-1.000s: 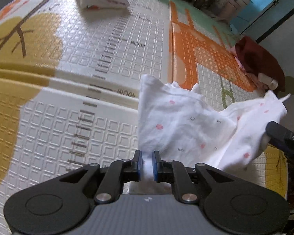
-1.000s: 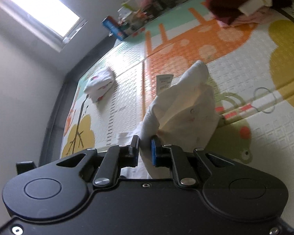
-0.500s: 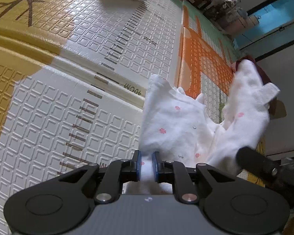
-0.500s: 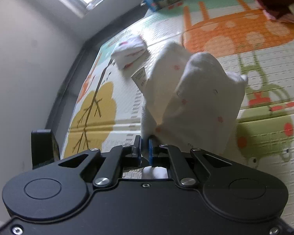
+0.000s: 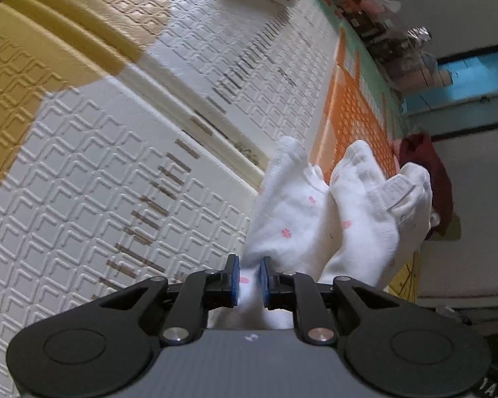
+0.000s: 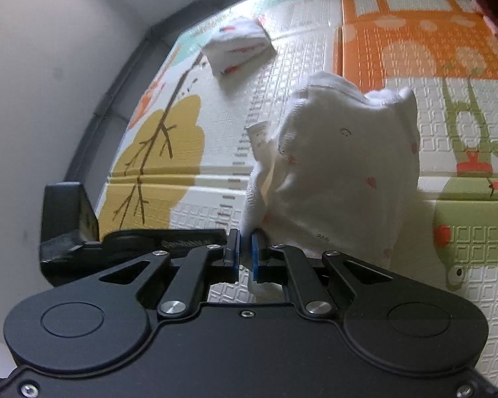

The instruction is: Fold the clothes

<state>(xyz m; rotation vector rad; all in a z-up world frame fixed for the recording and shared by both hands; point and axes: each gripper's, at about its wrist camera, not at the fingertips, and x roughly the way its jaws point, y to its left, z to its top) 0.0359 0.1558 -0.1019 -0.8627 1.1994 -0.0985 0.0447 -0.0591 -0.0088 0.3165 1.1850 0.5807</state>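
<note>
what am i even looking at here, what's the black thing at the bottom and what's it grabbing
The black thing is a handheld gripper with two fingers; a person holds one in each hand, and each carries a camera looking along those fingers. One picture comes from the left gripper, the other from the right gripper. Both are clamped on the same white garment with small pink flowers, held up bunched above a patterned foam play mat. Farther off on the mat lies an already folded white piece, and a dark red cloth pile sits at the mat's edge.
</note>
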